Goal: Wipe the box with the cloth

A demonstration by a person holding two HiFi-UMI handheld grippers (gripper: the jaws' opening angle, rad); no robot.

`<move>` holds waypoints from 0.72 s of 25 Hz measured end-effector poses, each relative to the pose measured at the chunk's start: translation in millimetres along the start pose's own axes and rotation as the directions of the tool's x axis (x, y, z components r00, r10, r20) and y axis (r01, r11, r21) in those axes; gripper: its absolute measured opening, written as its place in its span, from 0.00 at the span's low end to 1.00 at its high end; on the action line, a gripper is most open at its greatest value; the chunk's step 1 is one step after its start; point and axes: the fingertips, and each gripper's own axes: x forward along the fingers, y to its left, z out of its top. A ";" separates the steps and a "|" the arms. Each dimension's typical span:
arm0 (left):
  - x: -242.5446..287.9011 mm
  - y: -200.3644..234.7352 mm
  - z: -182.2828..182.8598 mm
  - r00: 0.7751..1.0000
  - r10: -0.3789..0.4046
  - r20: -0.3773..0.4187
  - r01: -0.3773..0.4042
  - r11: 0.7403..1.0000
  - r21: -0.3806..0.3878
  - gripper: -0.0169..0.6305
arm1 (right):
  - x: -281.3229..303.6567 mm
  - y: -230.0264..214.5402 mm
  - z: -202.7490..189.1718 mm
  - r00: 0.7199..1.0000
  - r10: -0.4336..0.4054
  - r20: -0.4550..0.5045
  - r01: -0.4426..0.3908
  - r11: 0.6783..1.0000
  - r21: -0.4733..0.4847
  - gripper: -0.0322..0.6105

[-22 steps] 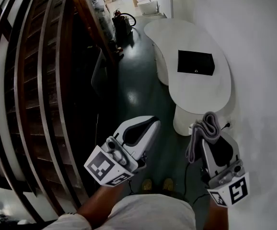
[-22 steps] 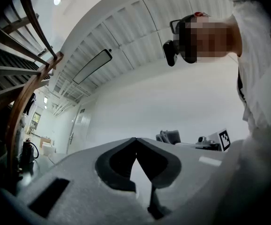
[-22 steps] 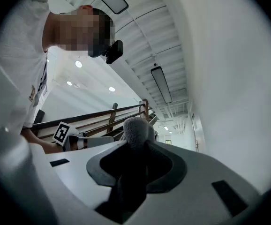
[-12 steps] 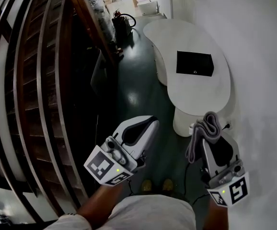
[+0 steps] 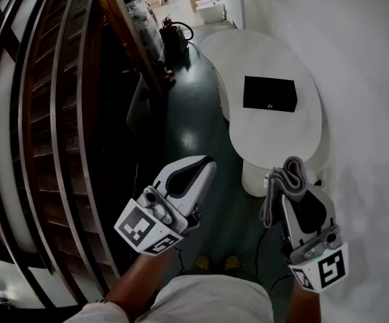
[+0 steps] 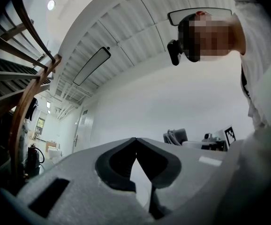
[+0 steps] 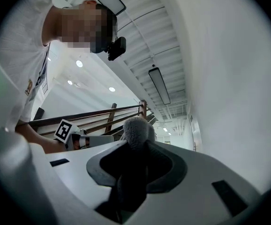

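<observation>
box: black box (image 5: 269, 94) lies flat on the white rounded table (image 5: 275, 140), toward the table's far, wall-side part. A pale speck sits on its near edge, possibly a clasp; too small to tell.
cloth: grey cloth (image 5: 290, 170) is pinched in the right gripper (image 5: 294, 186). One fold bulges up past the jaw tips and a strip hangs down the gripper's left side.
box vs right gripper: well apart. The box is ahead of and above the gripper in the head view, with bare tabletop between them. The cloth touches neither box nor table.
box vs left gripper: farther off. The left gripper (image 5: 204, 163) is over the dark green floor (image 5: 194, 120), left of the table pedestal.
right gripper state: jaws clamped on the cloth. The right gripper view shows the fabric filling the gap between the pads.
left gripper state: jaws fully together, tips meeting, nothing between them.
hand pose: both grippers are held out in front of the torso at about the same height, noses tipped slightly upward, marker cubes (image 5: 144, 229) at the near end. The left one angles toward the table; the right one points almost straight ahead along the white wall (image 5: 369, 79).
surroundings: wooden stair railing (image 5: 46, 113) runs along the left side.
</observation>
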 end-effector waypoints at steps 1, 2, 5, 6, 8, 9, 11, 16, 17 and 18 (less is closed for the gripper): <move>2.6 1.0 -0.7 1.000 0.006 0.000 -0.006 1.000 0.004 0.05 | 0.9 -2.8 0.0 1.000 0.006 0.002 -0.006 1.000 -0.004 0.21; 5.1 2.5 -1.4 1.000 0.012 0.000 -0.012 1.000 0.008 0.05 | 2.3 -5.4 -0.2 1.000 0.012 0.003 -0.012 1.000 -0.007 0.21; 13.0 8.9 -2.6 1.000 0.029 0.001 -0.029 0.999 0.022 0.05 | 8.8 -13.3 -2.0 1.000 0.028 0.002 -0.028 0.999 -0.016 0.21; 15.7 10.3 -2.7 0.999 0.033 0.001 -0.033 0.999 0.026 0.05 | 10.7 -15.9 -2.4 1.000 0.031 0.001 -0.030 0.999 -0.017 0.21; 20.4 11.9 -3.8 0.999 0.039 -0.003 -0.039 0.999 0.028 0.05 | 13.6 -20.5 -3.1 0.999 0.035 0.001 -0.035 0.999 -0.016 0.21; 22.5 12.9 -5.1 0.999 0.041 -0.005 -0.041 0.999 0.029 0.05 | 15.0 -22.7 -3.9 0.999 0.037 0.002 -0.037 0.999 -0.016 0.21; 27.0 16.1 -8.5 0.999 0.046 -0.008 -0.046 0.999 0.029 0.05 | 18.6 -27.3 -6.8 0.999 0.041 0.001 -0.041 0.999 -0.018 0.21; 40.2 29.0 -16.0 0.999 0.045 -0.008 -0.045 0.999 0.026 0.05 | 32.1 -38.7 -16.1 0.999 0.040 -0.009 -0.041 0.999 -0.021 0.21; 42.9 32.1 -17.4 0.999 0.044 -0.007 -0.044 0.999 0.023 0.05 | 34.9 -40.7 -18.0 0.999 0.039 -0.013 -0.039 0.999 -0.023 0.21; 45.7 35.5 -19.0 0.999 0.042 -0.005 -0.042 0.999 0.021 0.05 | 38.0 -42.8 -19.9 0.999 0.037 -0.016 -0.037 0.999 -0.024 0.21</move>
